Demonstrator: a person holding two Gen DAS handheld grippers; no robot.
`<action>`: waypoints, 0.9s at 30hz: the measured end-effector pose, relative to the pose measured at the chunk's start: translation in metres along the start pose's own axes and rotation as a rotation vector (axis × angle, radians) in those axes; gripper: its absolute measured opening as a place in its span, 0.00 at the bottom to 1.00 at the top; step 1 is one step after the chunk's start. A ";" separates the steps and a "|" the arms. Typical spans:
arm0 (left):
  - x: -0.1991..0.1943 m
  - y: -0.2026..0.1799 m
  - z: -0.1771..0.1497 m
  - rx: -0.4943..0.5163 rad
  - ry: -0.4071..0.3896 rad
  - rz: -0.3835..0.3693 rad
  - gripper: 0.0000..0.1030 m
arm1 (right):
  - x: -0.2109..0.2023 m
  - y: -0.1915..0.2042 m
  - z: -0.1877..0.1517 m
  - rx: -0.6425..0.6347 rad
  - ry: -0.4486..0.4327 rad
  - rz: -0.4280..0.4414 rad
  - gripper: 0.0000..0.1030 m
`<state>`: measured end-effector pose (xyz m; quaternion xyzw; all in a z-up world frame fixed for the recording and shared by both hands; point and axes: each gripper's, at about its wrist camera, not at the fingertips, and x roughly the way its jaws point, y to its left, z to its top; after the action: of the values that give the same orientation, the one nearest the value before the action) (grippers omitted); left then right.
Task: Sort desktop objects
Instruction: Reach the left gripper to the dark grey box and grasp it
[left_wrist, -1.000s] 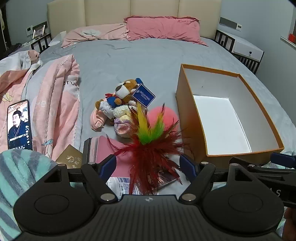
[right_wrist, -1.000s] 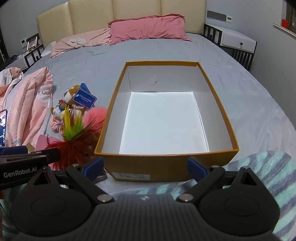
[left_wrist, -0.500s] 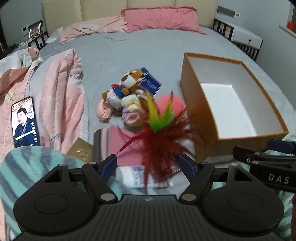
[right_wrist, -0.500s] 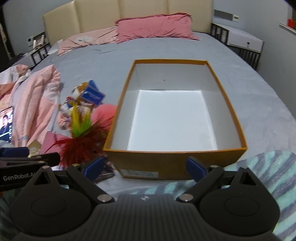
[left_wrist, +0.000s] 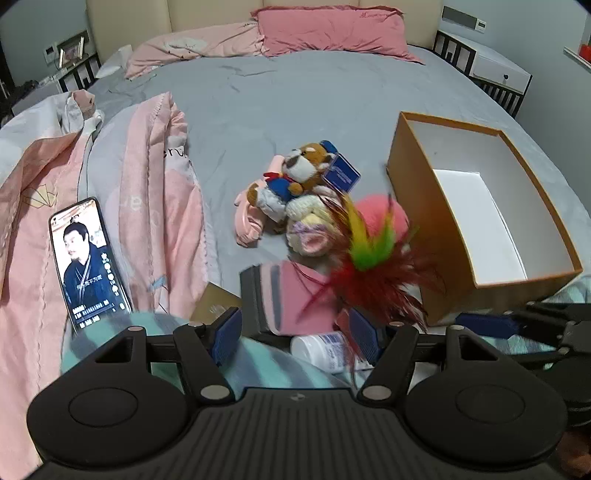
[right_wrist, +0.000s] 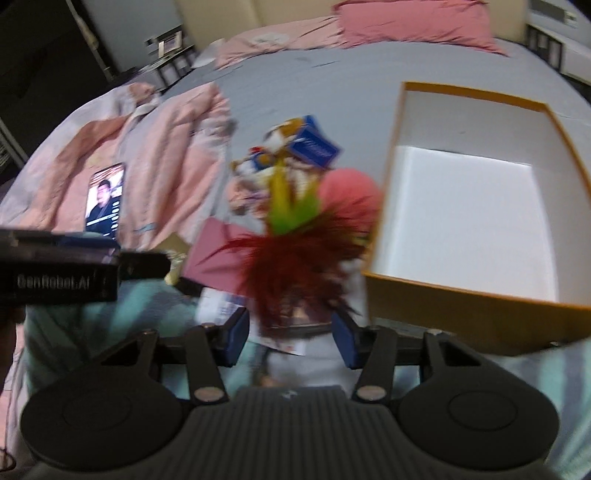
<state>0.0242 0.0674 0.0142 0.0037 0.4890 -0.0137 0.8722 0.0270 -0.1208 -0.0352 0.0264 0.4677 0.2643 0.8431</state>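
Note:
A red, green and yellow feather shuttlecock (left_wrist: 373, 269) stands on a pile of items on the grey bed. The pile holds a pink notebook (left_wrist: 295, 295), a white bottle (left_wrist: 325, 352), plush toys (left_wrist: 299, 184) and a pink ball (left_wrist: 380, 218). An open orange box (left_wrist: 480, 206) with a white inside lies to the right. My left gripper (left_wrist: 295, 336) is open and empty, just short of the pile. My right gripper (right_wrist: 290, 336) is open, its fingers either side of the shuttlecock (right_wrist: 295, 254); the view is blurred. The box (right_wrist: 476, 206) is empty.
A phone (left_wrist: 88, 262) with a lit screen lies on a pink quilt (left_wrist: 155, 192) at the left. A teal striped cloth (left_wrist: 122, 332) lies under the grippers. Pink pillows (left_wrist: 332, 29) and a headboard are at the far end. A white nightstand (left_wrist: 495, 70) stands at the right.
My right gripper has swung left from facing the box to the shuttlecock, which now sits between its fingers. My left gripper has drifted left and back a little.

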 end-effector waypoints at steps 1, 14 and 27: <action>0.002 0.005 0.005 -0.009 0.014 -0.014 0.74 | 0.004 0.003 0.005 -0.006 0.008 0.019 0.50; 0.073 0.081 0.053 -0.012 0.211 -0.062 0.59 | 0.067 0.049 0.059 -0.097 0.083 0.121 0.41; 0.153 0.105 0.065 -0.076 0.373 -0.254 0.59 | 0.139 0.060 0.082 -0.091 0.189 0.054 0.42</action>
<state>0.1627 0.1682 -0.0831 -0.0881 0.6386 -0.1040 0.7574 0.1262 0.0128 -0.0792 -0.0242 0.5319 0.3090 0.7881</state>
